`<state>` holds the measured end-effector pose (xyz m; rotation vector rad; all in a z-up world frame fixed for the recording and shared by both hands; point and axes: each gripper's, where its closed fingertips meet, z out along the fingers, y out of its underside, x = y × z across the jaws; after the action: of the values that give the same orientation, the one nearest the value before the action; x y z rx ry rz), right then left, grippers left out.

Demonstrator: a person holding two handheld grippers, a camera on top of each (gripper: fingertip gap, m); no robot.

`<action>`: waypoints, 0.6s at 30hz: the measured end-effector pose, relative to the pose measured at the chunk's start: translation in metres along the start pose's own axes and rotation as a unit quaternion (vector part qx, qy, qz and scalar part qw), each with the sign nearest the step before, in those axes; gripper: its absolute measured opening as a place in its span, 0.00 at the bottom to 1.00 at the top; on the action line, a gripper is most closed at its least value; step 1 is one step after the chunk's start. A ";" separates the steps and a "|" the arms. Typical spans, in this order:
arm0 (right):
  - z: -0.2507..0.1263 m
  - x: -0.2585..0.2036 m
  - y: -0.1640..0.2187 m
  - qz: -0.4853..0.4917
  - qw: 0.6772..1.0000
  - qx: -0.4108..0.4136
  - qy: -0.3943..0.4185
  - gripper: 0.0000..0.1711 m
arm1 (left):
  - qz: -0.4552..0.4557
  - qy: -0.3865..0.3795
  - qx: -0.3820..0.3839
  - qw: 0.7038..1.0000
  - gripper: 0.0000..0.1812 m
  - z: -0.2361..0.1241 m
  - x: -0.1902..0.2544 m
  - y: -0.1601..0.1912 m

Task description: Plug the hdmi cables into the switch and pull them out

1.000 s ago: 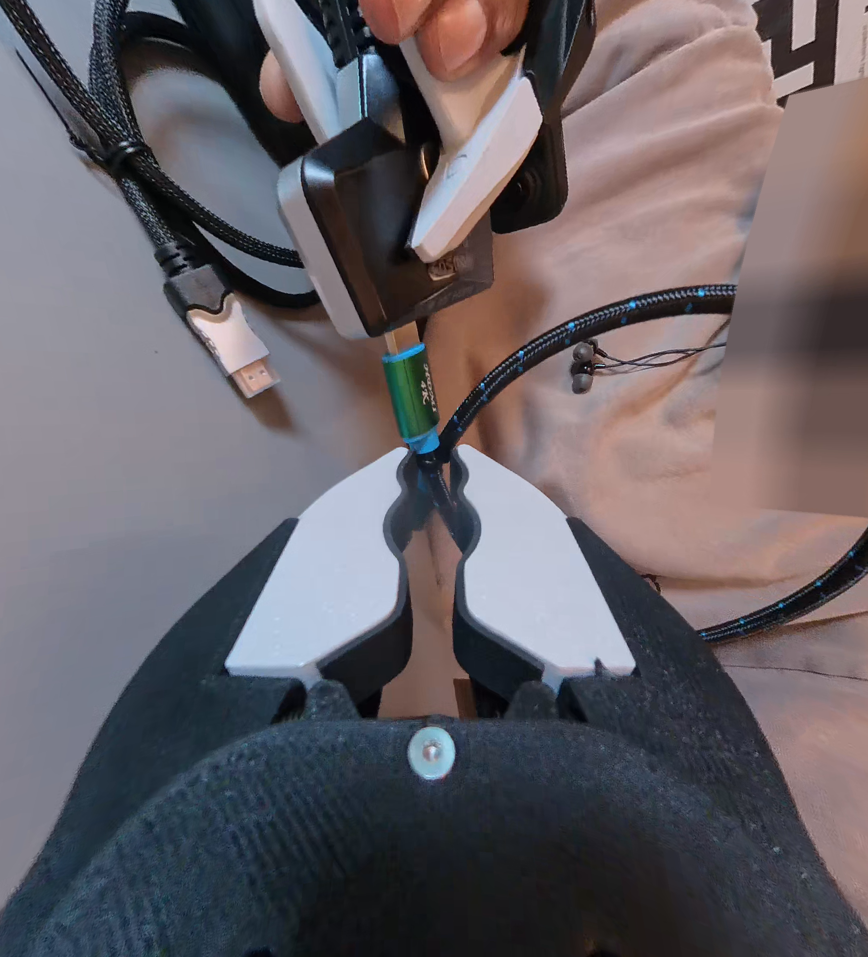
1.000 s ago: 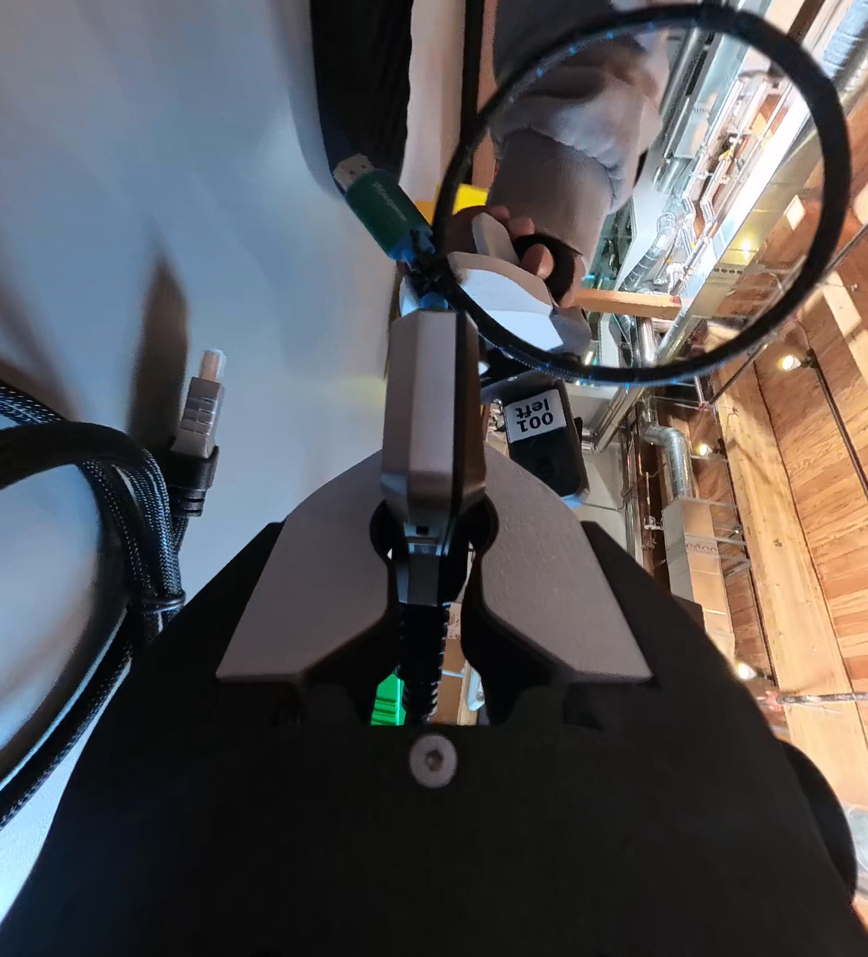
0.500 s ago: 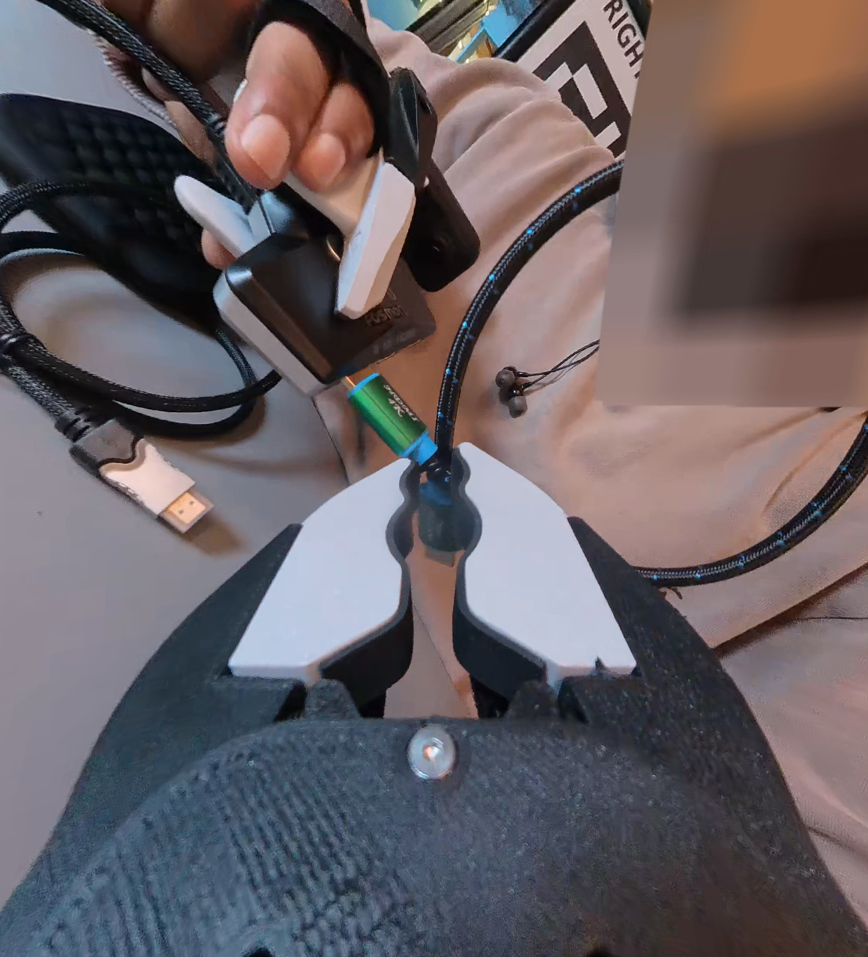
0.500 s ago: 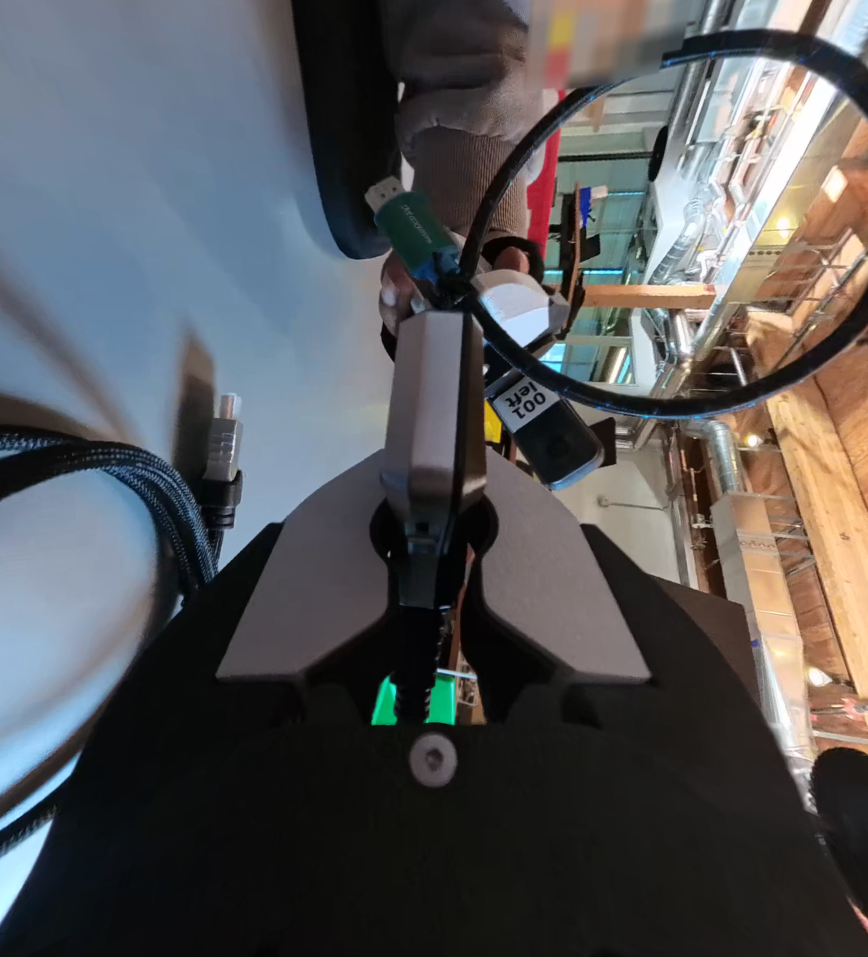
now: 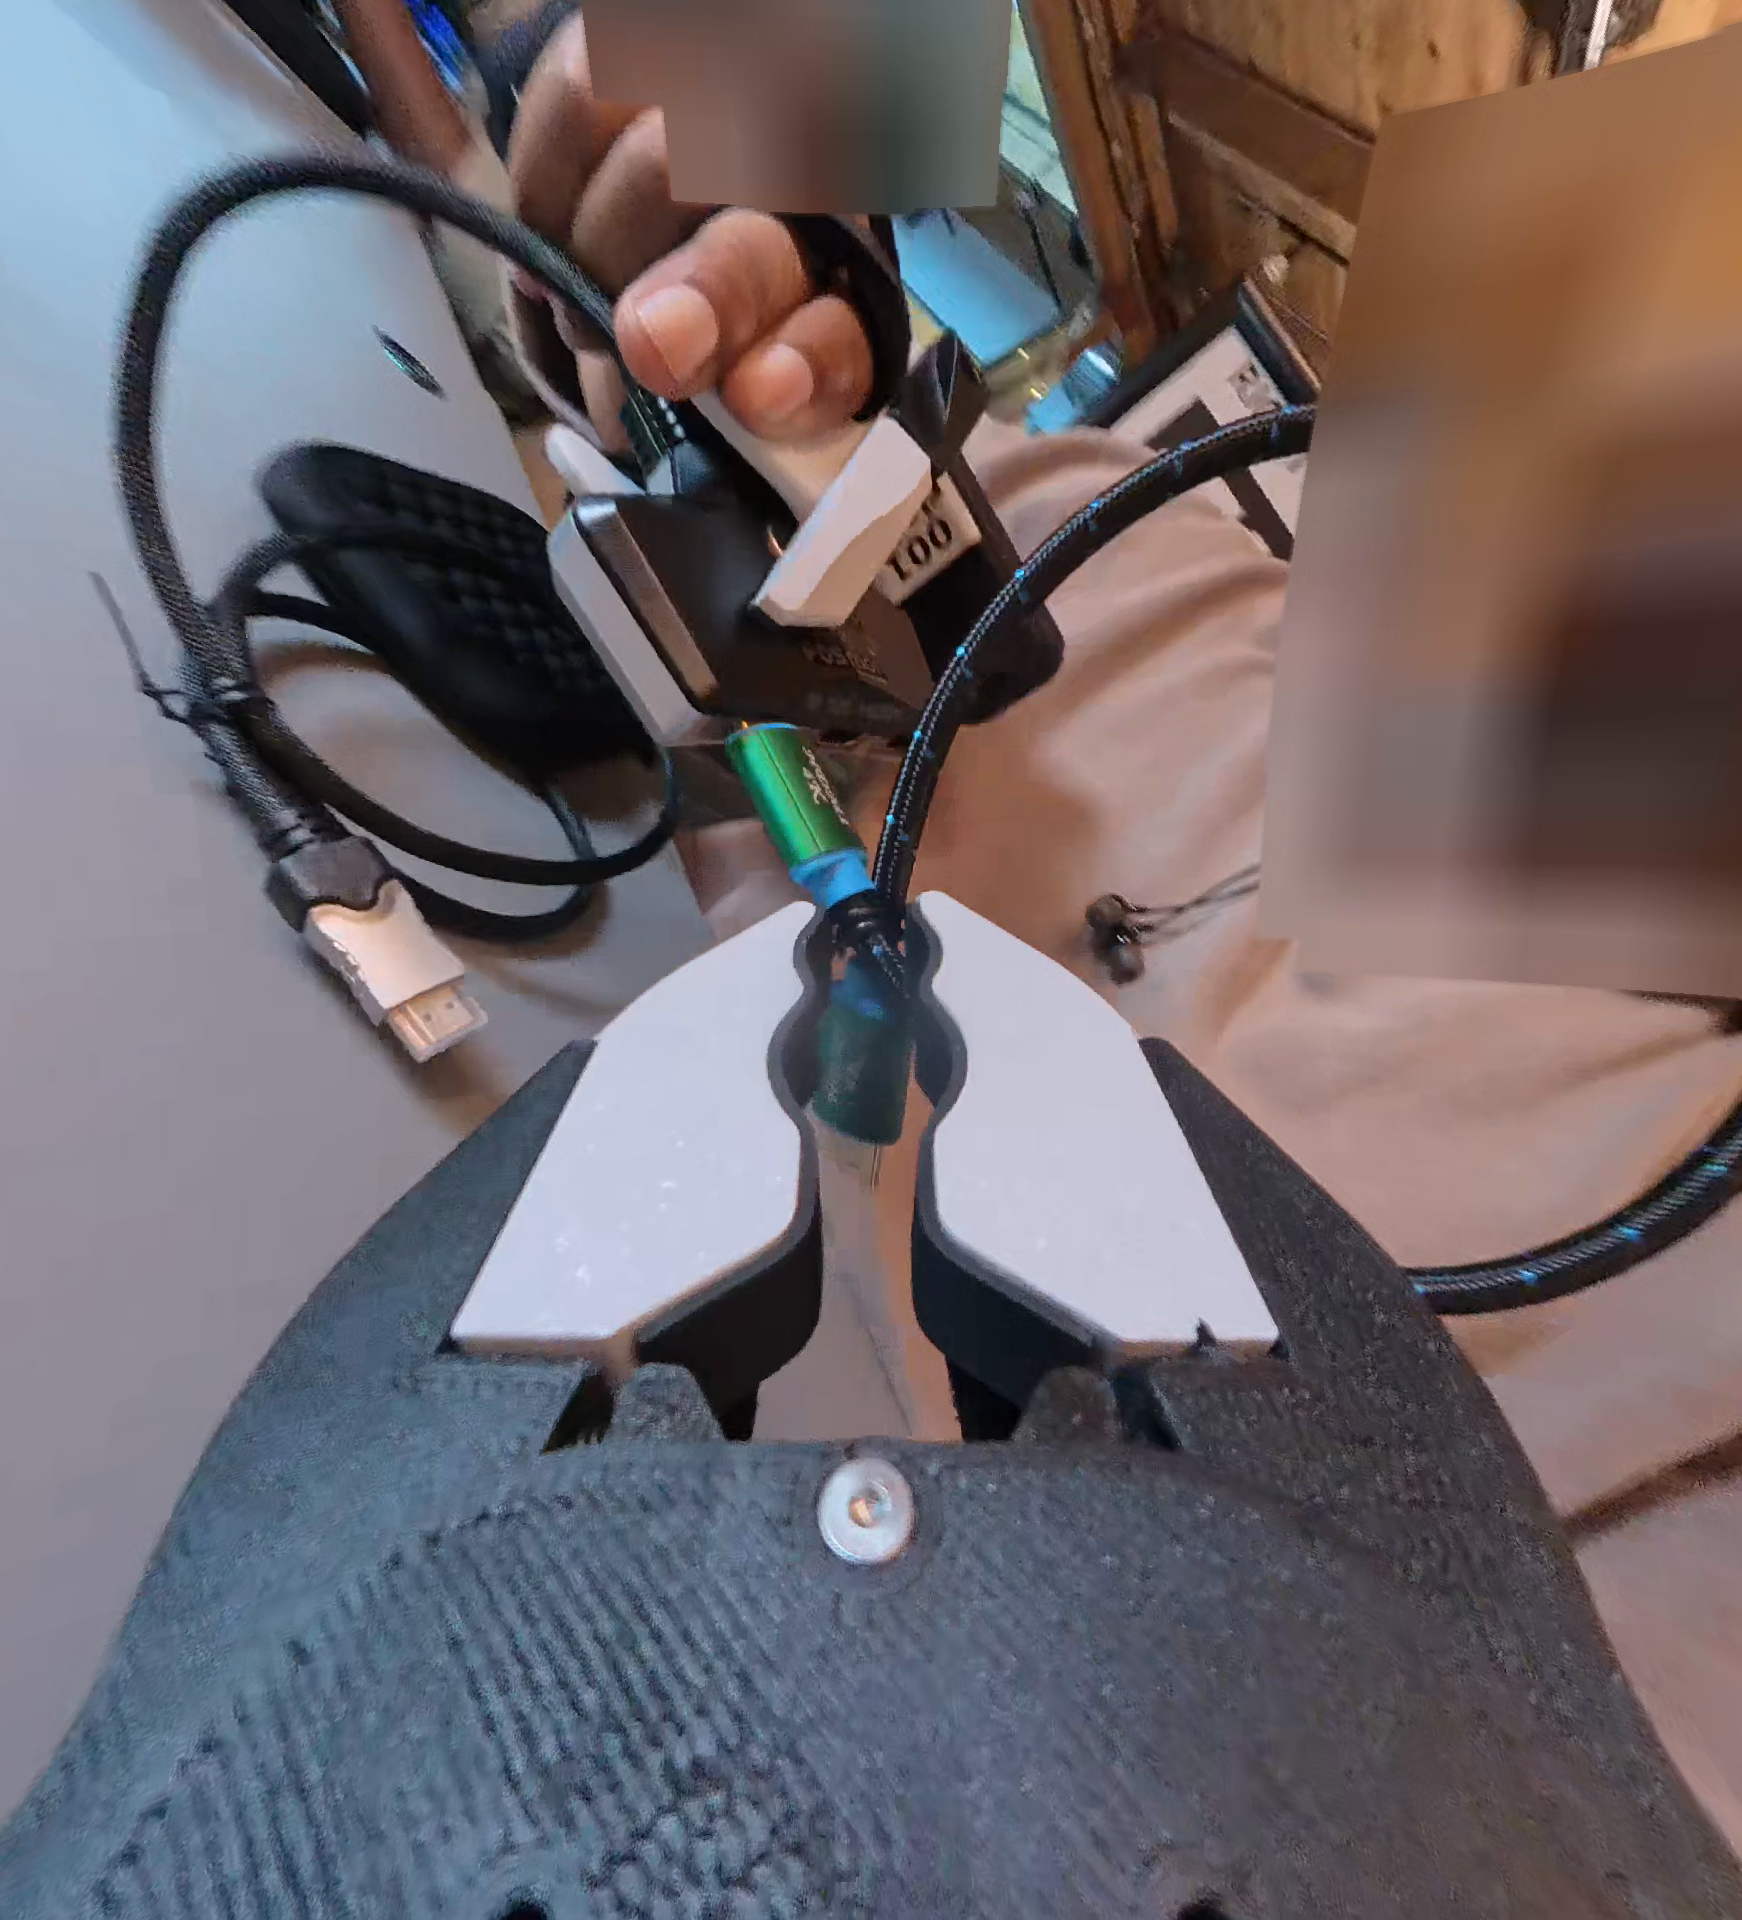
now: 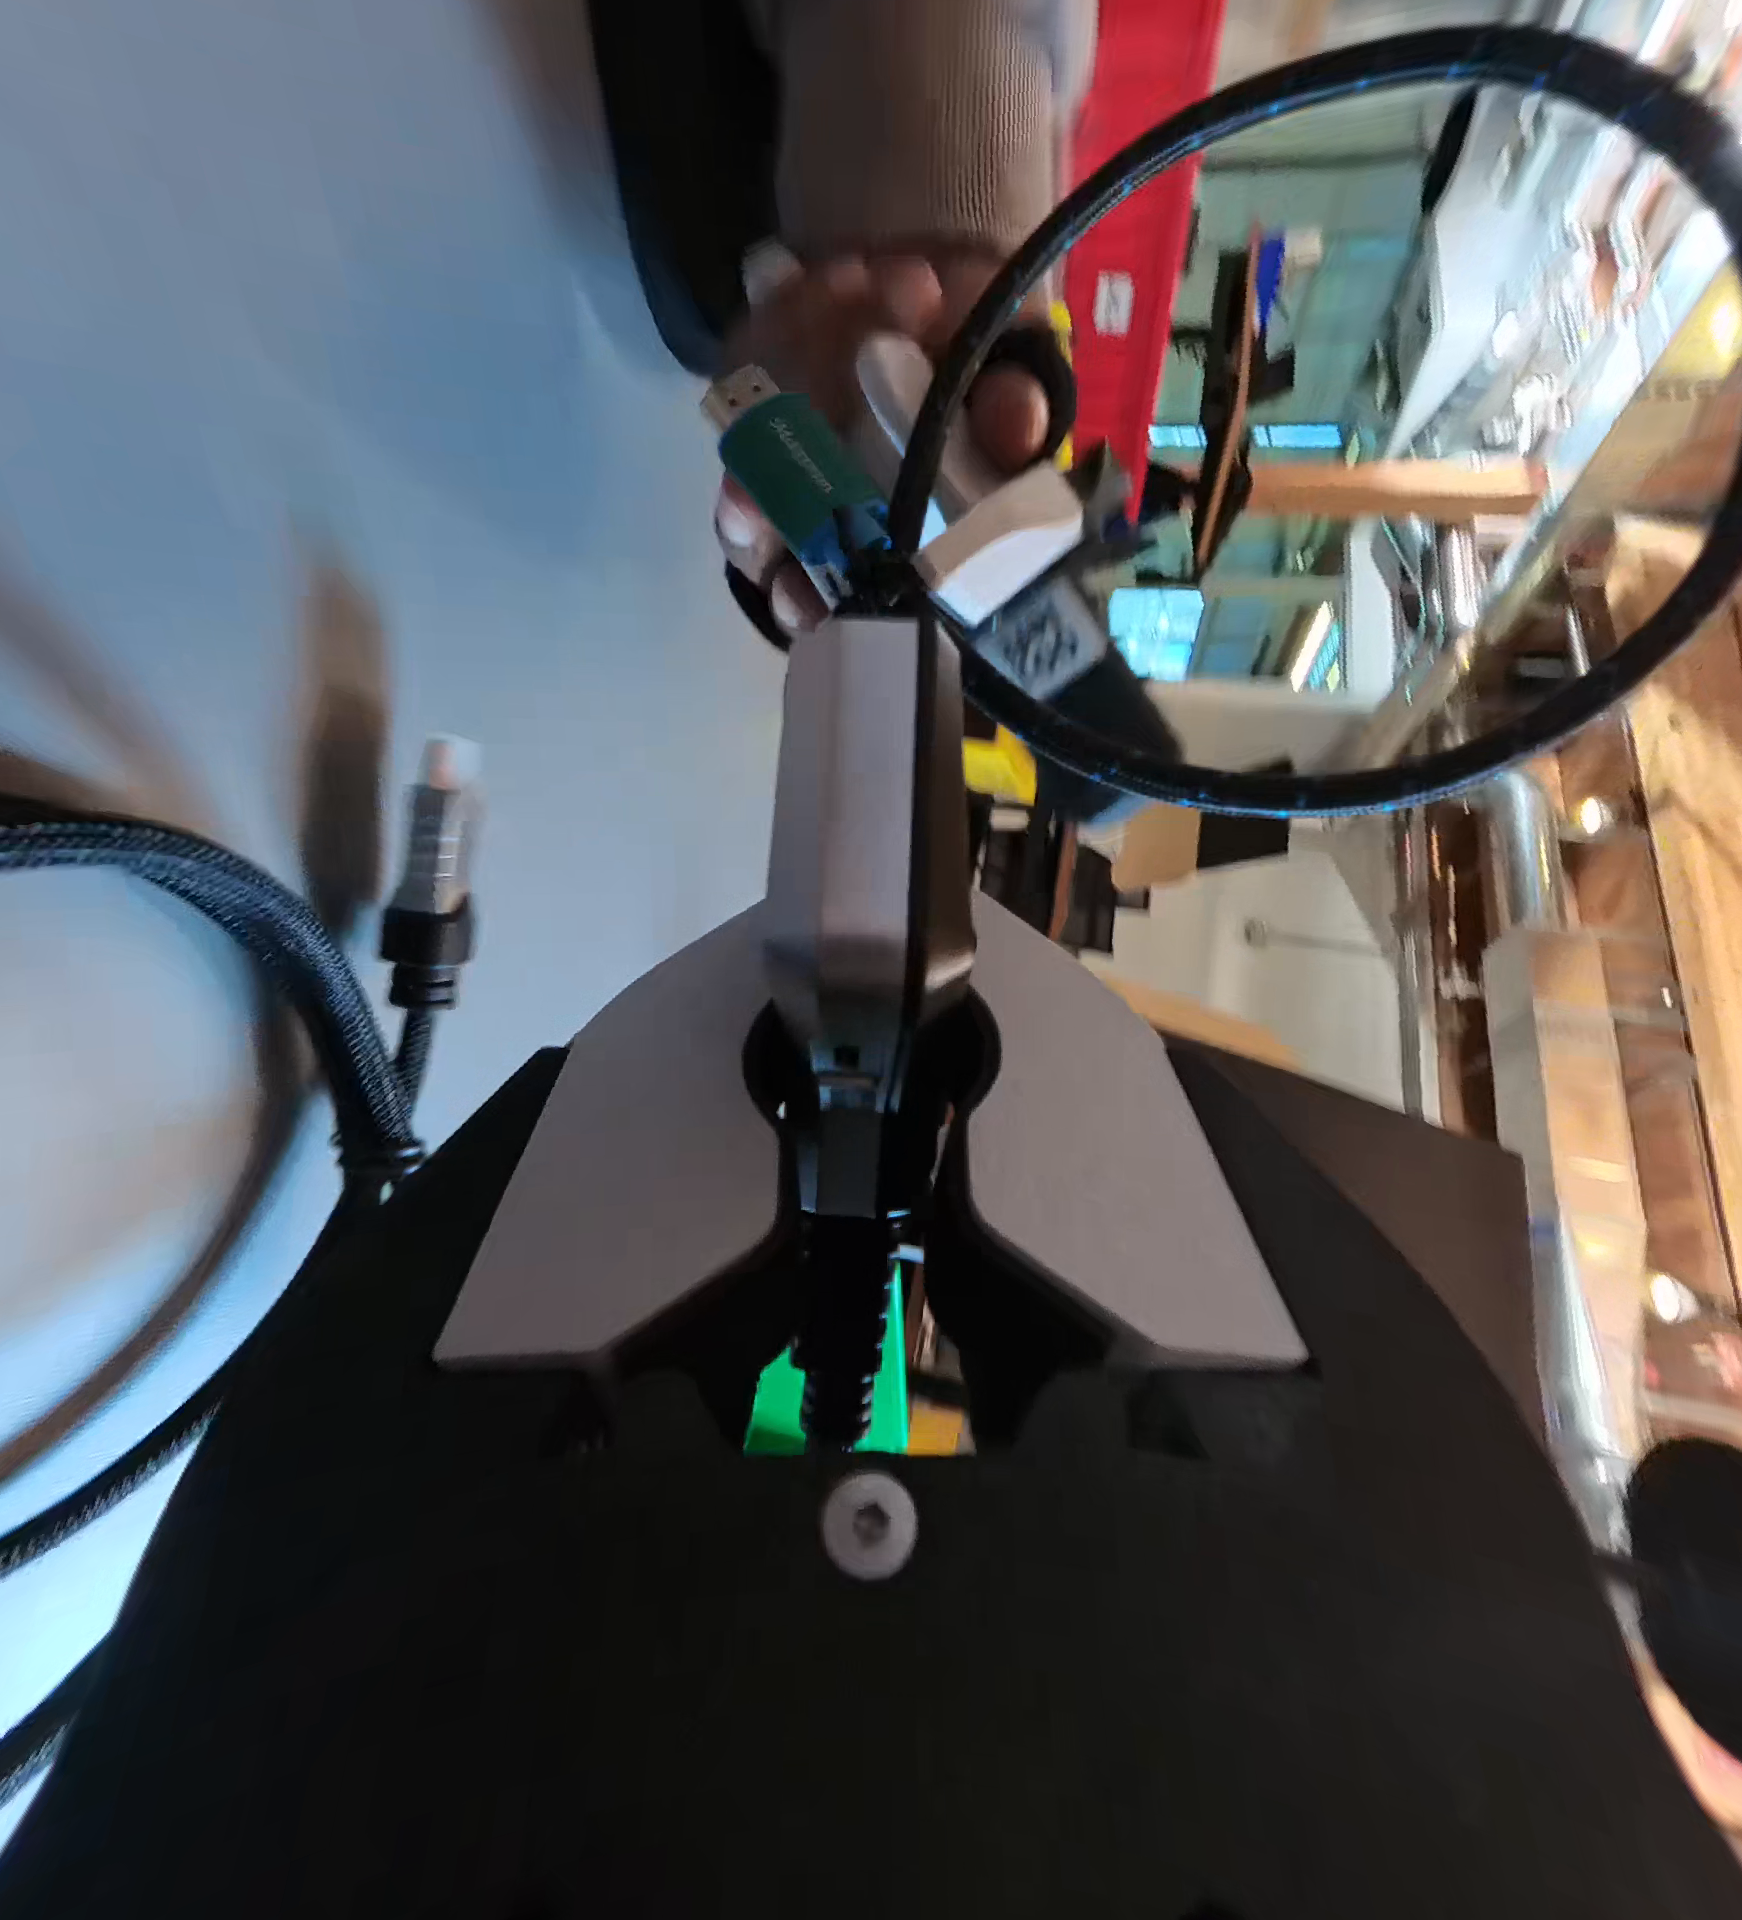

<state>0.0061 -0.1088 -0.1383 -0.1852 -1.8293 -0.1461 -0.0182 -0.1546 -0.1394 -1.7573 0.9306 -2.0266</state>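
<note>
- A grey table (image 5: 67, 1039) is spreading across the left of the left wrist view, showing pale and blurred (image 6: 171, 364) in the right wrist view.
- A black textured pad (image 5: 451, 592) is lying on the table near its edge.
- Earbuds (image 5: 1116, 935) on thin wires are dangling against a beige garment (image 5: 1210, 1091).
- A red banner (image 6: 1127, 239) is hanging in the background.
- Wooden boards (image 6: 1740, 935) are running along the right.
- Metal ducts (image 6: 1521, 862) are gleaming beside them.
</note>
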 end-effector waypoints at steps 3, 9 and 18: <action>0.005 0.004 0.017 0.024 0.999 -0.027 0.018 0.14 | 0.060 -0.076 0.063 0.993 0.12 -0.019 -0.006 -0.023; 0.017 0.022 0.062 0.136 0.985 -0.075 0.073 0.13 | 0.236 -0.309 0.222 0.894 0.14 -0.117 0.014 -0.083; 0.015 0.047 0.096 0.266 0.951 -0.089 0.133 0.13 | 0.302 -0.701 0.142 0.631 0.16 -0.301 0.074 -0.081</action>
<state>-0.0005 -0.0092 -0.0968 -0.7422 -1.4401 0.0429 -0.3073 -0.0571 -0.0434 -1.7492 0.4207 -0.0383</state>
